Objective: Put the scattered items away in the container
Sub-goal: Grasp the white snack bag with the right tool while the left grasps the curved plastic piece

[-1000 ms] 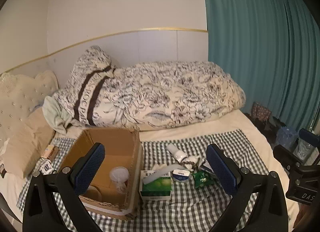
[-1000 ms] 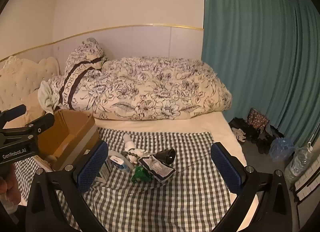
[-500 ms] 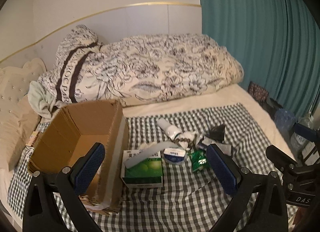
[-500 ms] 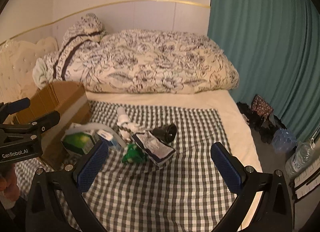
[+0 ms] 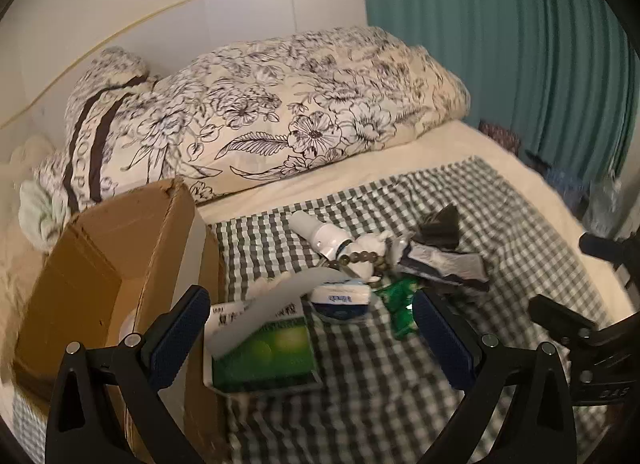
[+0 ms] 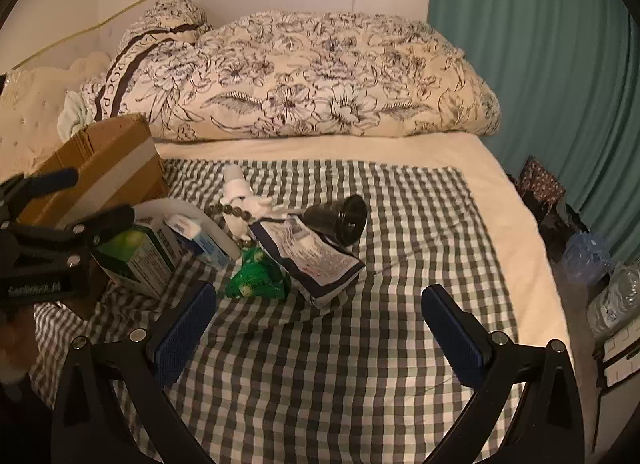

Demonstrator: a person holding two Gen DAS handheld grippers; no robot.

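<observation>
An open cardboard box (image 5: 108,264) (image 6: 100,159) stands on the checked cloth (image 6: 360,344) at the left. Beside it lie a green tissue box (image 5: 264,352) (image 6: 136,256), a small blue and white tin (image 5: 340,300), a white bottle (image 5: 320,232) (image 6: 236,183), a string of dark beads (image 5: 360,258), a green packet (image 5: 400,304) (image 6: 256,276), a printed pouch (image 6: 316,260) (image 5: 444,264) and a black cup on its side (image 6: 344,217). My left gripper (image 5: 308,332) is open just above the tissue box. My right gripper (image 6: 318,328) is open over bare cloth, nearer than the pouch.
A rolled floral duvet (image 6: 320,79) lies across the bed behind the items. Teal curtains (image 6: 540,63) hang at the right. Bags and plastic bottles (image 6: 592,256) sit on the floor beyond the bed's right edge. A pale cushioned headboard (image 6: 28,103) is at the left.
Both grippers have moved forward and down toward the pile; the items and box now look larger and closer. Both stay open. Nothing has been picked up.
</observation>
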